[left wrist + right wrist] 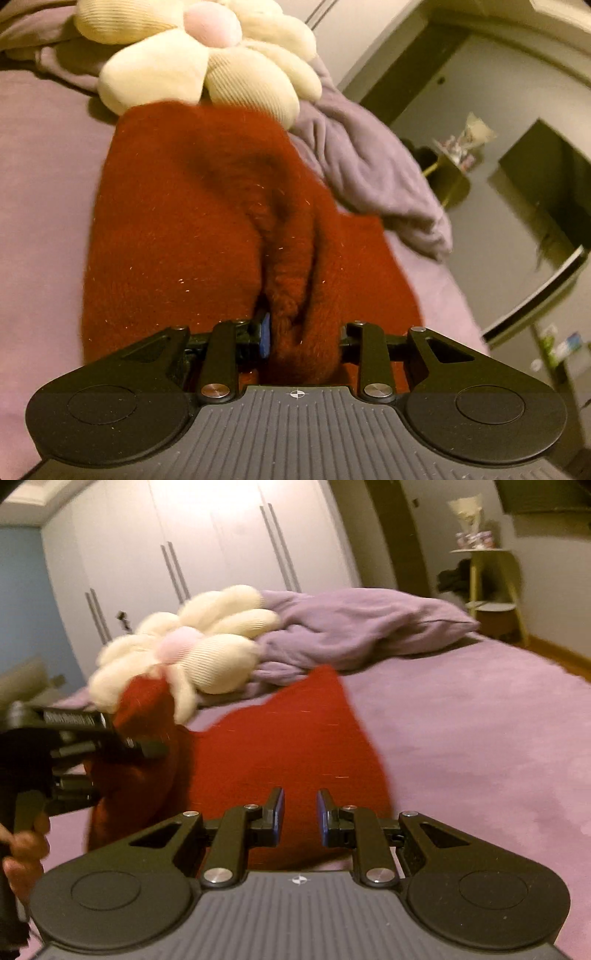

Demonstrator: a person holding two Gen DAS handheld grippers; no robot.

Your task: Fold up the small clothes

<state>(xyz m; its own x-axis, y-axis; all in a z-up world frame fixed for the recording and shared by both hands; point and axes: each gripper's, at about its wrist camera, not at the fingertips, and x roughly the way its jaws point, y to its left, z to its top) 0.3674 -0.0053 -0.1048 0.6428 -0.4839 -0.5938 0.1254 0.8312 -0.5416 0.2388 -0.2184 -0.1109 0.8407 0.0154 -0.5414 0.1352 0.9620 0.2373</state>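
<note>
A: Left side first?

B: Left gripper [301, 332] pinches a bunched ridge of the red fuzzy garment [192, 236], lifting one edge; fabric fills the gap between the pads.

A: Condition of the garment?

B: Deep red, fluffy knit, partly doubled over, lying on the purple bedsheet [480, 738] just beside the cream flower pillow [207, 653].

A: Right side?

B: Right gripper [300, 818] hangs over the garment's near edge, jaws narrowly apart, nothing between them.
</note>
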